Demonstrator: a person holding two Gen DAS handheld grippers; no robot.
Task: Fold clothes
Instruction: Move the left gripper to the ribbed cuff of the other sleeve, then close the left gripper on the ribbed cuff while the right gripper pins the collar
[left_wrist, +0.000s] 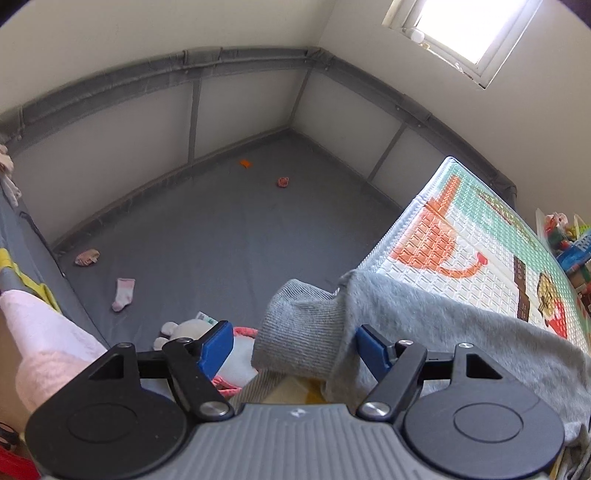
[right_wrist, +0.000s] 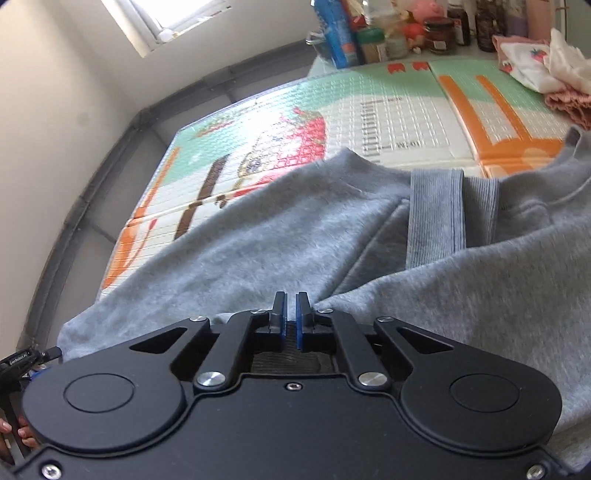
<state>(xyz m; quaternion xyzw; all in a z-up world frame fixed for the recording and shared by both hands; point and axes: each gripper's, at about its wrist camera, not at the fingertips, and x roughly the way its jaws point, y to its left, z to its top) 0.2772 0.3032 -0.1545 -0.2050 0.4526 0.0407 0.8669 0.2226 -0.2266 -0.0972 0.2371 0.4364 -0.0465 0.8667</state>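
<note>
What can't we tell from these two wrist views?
- Right wrist view: whether the right gripper pinches the grey sweatshirt; jaws nearly shut, contact hidden by the gripper body.
- Left wrist view: the ribbed cuff lies between open jaws of the left gripper; its lower end is hidden behind the gripper.
- Right wrist view: jars and bottles at the top edge, blurred, cut off.
- Left wrist view: small orange item too small to identify.

Both the left gripper (left_wrist: 295, 345) and right gripper (right_wrist: 290, 314) have black linkages, silver screws, round black discs and blue pads (left_wrist: 216, 347).
</note>
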